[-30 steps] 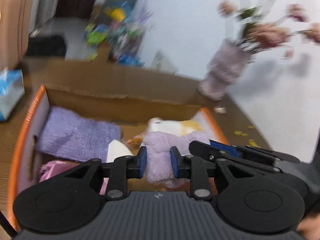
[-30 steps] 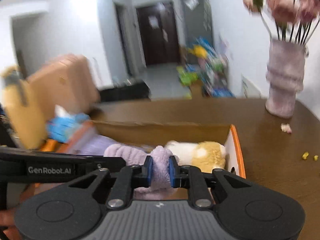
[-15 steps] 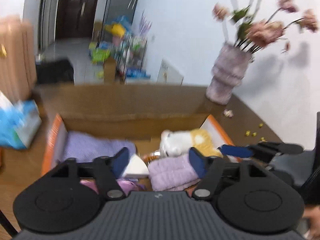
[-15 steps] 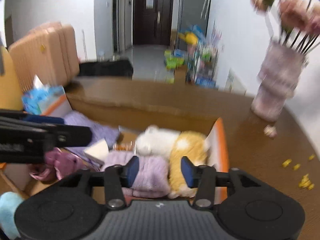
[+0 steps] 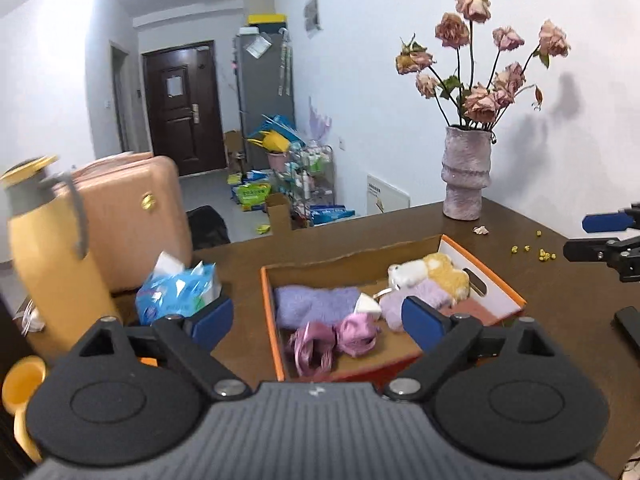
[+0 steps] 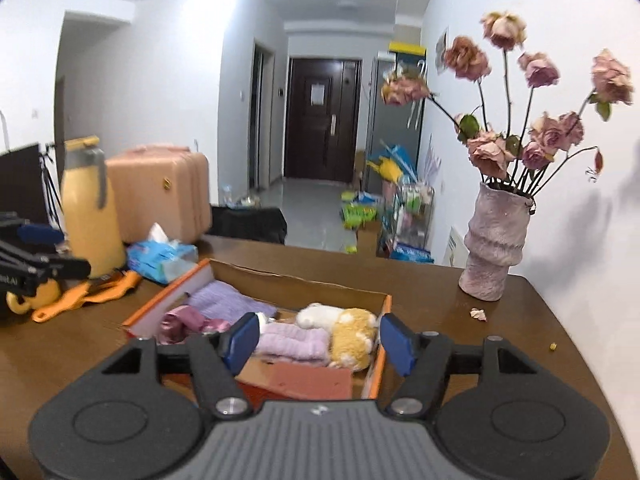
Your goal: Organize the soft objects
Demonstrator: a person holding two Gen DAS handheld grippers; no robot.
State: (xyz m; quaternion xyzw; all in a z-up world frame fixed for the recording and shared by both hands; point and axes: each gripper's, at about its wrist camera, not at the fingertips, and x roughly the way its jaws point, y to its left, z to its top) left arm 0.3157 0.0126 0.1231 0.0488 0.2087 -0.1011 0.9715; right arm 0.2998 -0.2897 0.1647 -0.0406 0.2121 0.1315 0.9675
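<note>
The left gripper (image 5: 318,322) stands with its blue pads spread wide and nothing between them; its jaws have just been opening. The right gripper (image 6: 318,340) is open too, somewhat narrower, its jaws also just opened and equally empty. Ahead of and below both sets of fingers sits the orange-rimmed cardboard box (image 6: 172,290) on the dark wooden table (image 6: 460,320).

The folded lilac fleece cloth (image 6: 294,342) lies inside the box, just beyond the right gripper's fingertips, touching the yellow-and-white plush toy (image 6: 344,334) on its right. Further left are a purple knitted towel (image 5: 316,304) and crumpled pink satin ribbons (image 5: 332,340).

The step in hand appears to be a release and withdrawal. To do it well, both grippers should keep their fingers spread while clearing the box rim, so no pad catches the fleece's pile and drags it out. Rising before moving sideways seems wise, since the grey ribbed vase of dried pink roses (image 6: 494,248) stands right of the fingers and the yellow thermos jug (image 5: 48,264) left of them. Whether the fleece lies fully flat is hard to judge, as the fingers partly hide its near edge.
</note>
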